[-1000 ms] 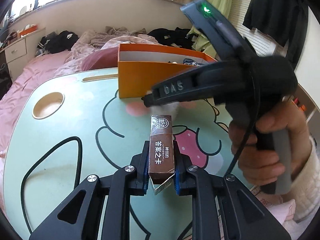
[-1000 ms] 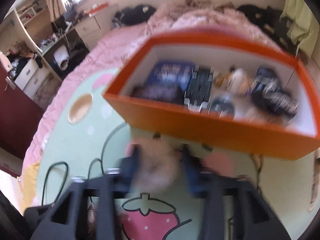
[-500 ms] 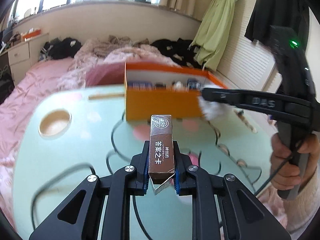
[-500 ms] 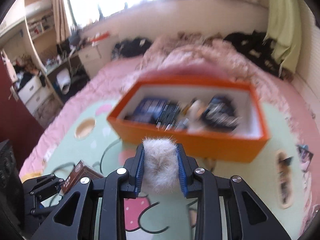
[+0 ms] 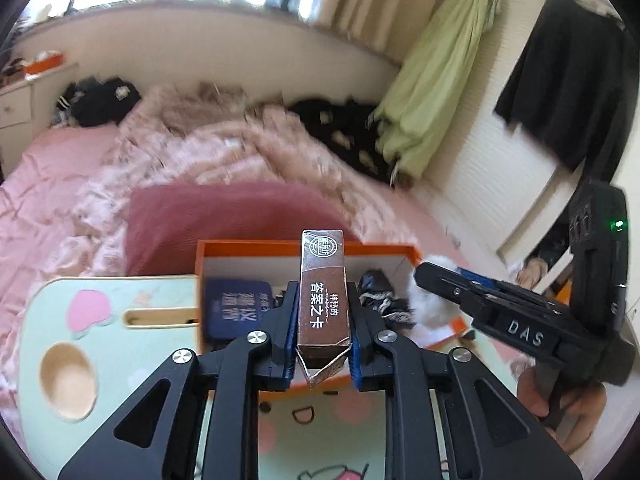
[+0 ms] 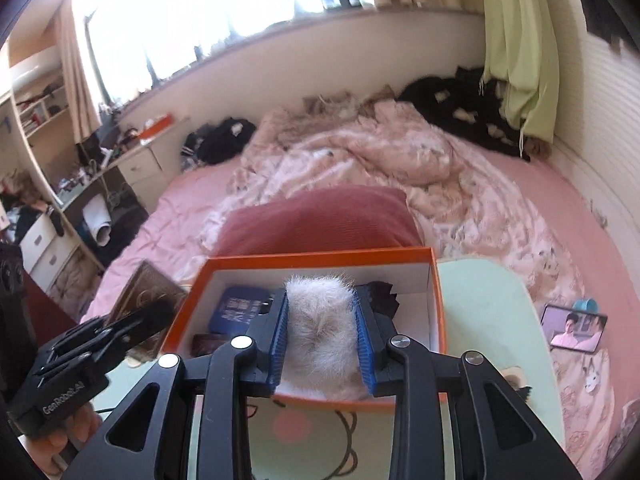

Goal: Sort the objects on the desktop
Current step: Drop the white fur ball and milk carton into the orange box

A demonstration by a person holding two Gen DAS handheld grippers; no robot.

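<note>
**Desktop objects carried to the orange box: two items held over it, release pending**

Brown card box (image 5: 325, 294), printed with white characters, stands upright between the blue pads of the left gripper (image 5: 323, 334), which is clenched on its lower half; the jaws have just been opening slightly, yet the pads still press its sides. White fluffy ball (image 6: 320, 322) sits between the pads of the right gripper (image 6: 322, 346), also gripped; these jaws too have just been opening, with the fluff still filling the gap. Both items are in the air over the orange box (image 6: 438, 300), which rests at the far edge of the mint-green cartoon table (image 6: 484, 312). Inside it lie a dark blue packet (image 6: 240, 308) at the left and a dark crumpled item (image 5: 382, 294) towards the right.

Step in hand, as judged: delivery of both items into the box, at the point of letting go. The next move calls for each gripper to be well inside the box rim, over a free patch of the floor, before the jaws widen fully. The tall card box is likely to topple when dropped; the ball may cling to the pads.
</note>
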